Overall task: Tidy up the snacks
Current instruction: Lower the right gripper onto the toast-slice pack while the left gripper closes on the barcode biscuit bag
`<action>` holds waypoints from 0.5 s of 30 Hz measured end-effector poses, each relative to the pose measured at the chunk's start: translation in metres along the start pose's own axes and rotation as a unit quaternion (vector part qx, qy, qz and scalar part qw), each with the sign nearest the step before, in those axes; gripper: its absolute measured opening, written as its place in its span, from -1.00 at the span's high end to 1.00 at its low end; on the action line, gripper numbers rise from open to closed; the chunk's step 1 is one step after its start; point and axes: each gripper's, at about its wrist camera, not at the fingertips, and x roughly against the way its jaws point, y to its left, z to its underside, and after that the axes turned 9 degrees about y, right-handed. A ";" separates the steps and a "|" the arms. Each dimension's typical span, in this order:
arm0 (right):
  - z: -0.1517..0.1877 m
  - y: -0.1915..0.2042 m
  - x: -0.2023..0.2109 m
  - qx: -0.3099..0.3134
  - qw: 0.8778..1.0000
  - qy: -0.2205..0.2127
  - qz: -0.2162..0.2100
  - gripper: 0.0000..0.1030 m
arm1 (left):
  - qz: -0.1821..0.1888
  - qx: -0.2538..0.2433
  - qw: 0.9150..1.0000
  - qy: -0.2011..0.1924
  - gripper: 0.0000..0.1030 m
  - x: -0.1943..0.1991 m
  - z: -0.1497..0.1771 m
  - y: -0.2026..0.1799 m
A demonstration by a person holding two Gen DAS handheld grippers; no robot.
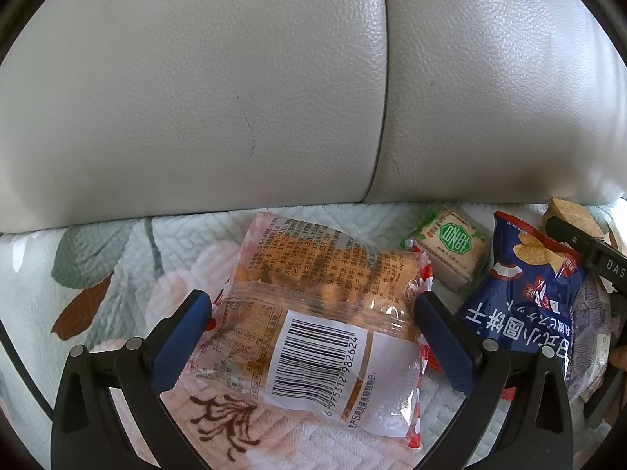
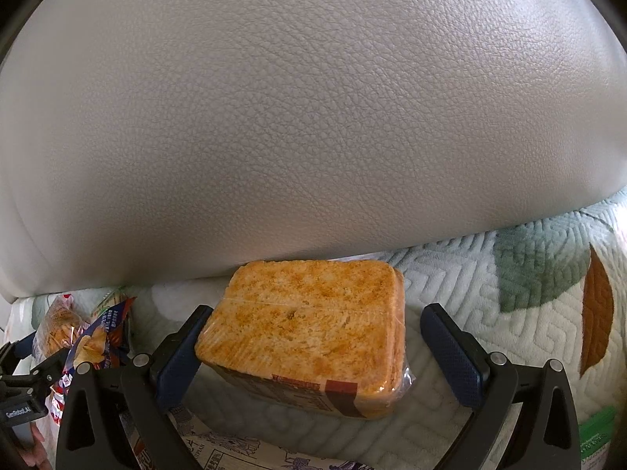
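In the left wrist view my left gripper [image 1: 313,333] is open, its blue pads on either side of a clear pack of orange crackers with a barcode [image 1: 313,325] lying on the quilted cover. A green-label biscuit pack [image 1: 450,250] and a dark blue chip bag [image 1: 525,297] lie to its right. In the right wrist view my right gripper [image 2: 313,348] is open around a clear-wrapped stack of toasted bread slices [image 2: 309,321]; the left pad [image 2: 180,356] is next to the pack, the right pad stands apart.
A grey leather sofa backrest [image 1: 235,98] rises right behind the snacks. The floral quilted cover [image 2: 509,313] spreads to the right. The other gripper shows at the right edge of the left view [image 1: 588,258]. A printed paper bag [image 2: 235,450] lies under my right gripper.
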 end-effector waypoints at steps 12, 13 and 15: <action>0.007 -0.008 0.005 0.000 1.000 -0.008 0.001 -0.89 | 0.000 -0.001 1.000 -0.002 -1.00 0.000 0.000 0.001; 0.009 -0.007 0.006 0.001 1.000 -0.013 -0.002 -0.76 | 0.000 -0.001 1.000 -0.002 -1.00 0.000 0.000 0.000; 0.010 -0.007 0.008 0.007 1.000 -0.017 -0.006 -0.74 | -0.002 -0.002 1.000 -0.003 -1.00 -0.001 0.000 0.000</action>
